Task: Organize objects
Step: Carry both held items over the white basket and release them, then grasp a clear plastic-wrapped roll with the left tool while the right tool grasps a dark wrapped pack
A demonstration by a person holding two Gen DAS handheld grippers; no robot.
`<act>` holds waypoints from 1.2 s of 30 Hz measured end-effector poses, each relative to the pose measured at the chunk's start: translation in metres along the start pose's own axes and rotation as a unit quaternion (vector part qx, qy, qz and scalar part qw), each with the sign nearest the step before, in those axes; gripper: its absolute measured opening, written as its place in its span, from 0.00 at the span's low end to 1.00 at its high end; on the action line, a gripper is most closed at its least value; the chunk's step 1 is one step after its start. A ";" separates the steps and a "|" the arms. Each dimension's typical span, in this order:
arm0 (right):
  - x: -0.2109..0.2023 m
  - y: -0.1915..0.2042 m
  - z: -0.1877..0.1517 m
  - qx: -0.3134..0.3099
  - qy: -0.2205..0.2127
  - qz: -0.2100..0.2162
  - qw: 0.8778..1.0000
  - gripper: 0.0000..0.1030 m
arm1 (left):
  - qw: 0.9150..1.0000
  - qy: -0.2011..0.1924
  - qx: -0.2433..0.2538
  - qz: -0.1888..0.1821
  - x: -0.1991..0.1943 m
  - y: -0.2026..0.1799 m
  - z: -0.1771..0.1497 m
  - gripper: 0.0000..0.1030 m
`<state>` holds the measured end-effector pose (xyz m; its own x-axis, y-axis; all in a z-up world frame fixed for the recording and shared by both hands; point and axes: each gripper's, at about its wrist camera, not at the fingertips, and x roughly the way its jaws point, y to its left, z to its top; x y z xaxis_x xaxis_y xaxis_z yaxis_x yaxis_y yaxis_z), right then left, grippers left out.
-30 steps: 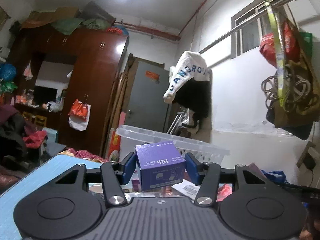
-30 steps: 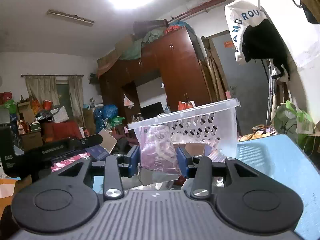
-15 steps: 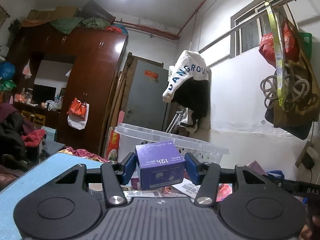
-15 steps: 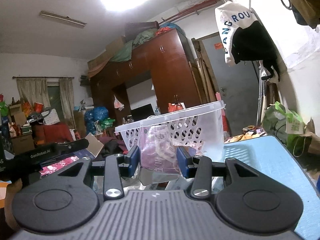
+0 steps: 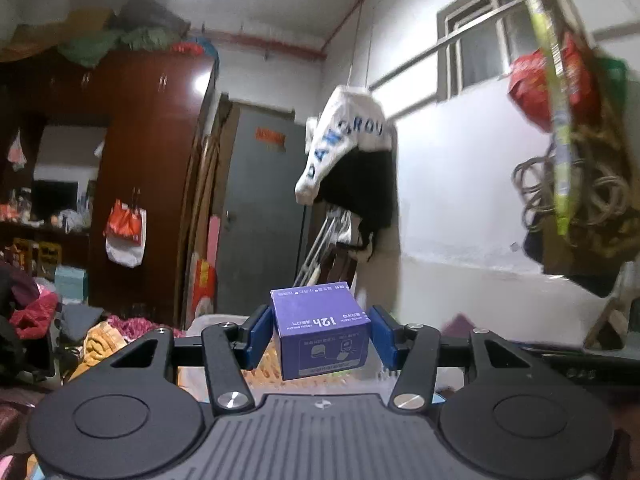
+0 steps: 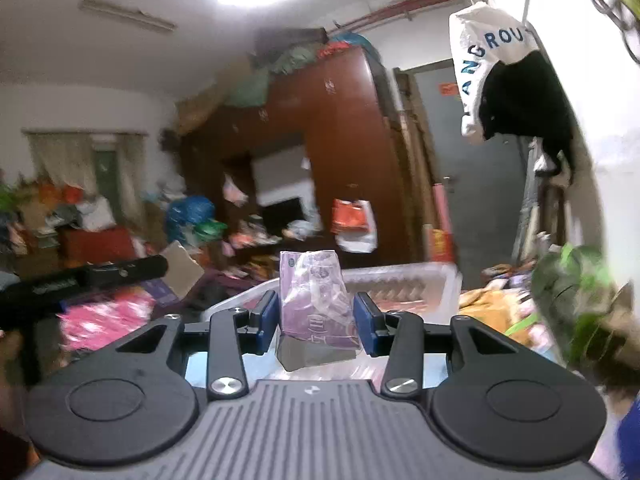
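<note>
My left gripper (image 5: 321, 336) is shut on a small purple box (image 5: 322, 330) printed "12h" upside down, held level in the air. Below and behind it the rim of a clear plastic basket (image 5: 212, 320) just shows. My right gripper (image 6: 316, 320) is shut on a crinkled purple plastic packet (image 6: 314, 304), whose top stands up above the blue pads. The clear perforated basket (image 6: 400, 276) lies just beyond and below the packet. The other gripper's black body (image 6: 80, 280) reaches in from the left of the right wrist view.
A dark red wardrobe (image 5: 132, 160) and a grey door (image 5: 260, 216) stand behind. A white and black garment (image 5: 348, 152) hangs by the white wall. Bags and coiled cord (image 5: 568, 184) hang at the right. Piled clothes (image 5: 36, 312) and clutter fill the room's left.
Both grippers have risen with their loads. The basket has dropped low in both views, so its rim now sits below the held box and packet. The blue table surface has nearly left view.
</note>
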<state>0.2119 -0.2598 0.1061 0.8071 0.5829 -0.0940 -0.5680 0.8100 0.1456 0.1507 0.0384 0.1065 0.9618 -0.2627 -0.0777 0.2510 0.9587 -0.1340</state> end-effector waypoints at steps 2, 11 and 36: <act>0.027 0.000 0.015 -0.024 0.026 -0.028 0.999 0.44 | 0.999 0.034 -0.001 0.007 0.029 0.000 0.009 0.55; 0.081 -0.006 0.021 -0.038 0.090 -0.051 0.994 0.52 | 0.991 0.123 -0.006 0.051 0.101 0.012 -0.003 0.71; -0.044 -0.016 -0.097 0.012 0.186 -0.105 0.977 0.66 | 0.983 0.148 -0.040 0.100 -0.019 0.080 -0.078 0.83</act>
<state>0.1699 -0.2919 0.0129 0.7882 0.3913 -0.4749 -0.3896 0.9147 0.1071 0.1439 0.1119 0.0205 0.9139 -0.1014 -0.3931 0.0393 0.9859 -0.1629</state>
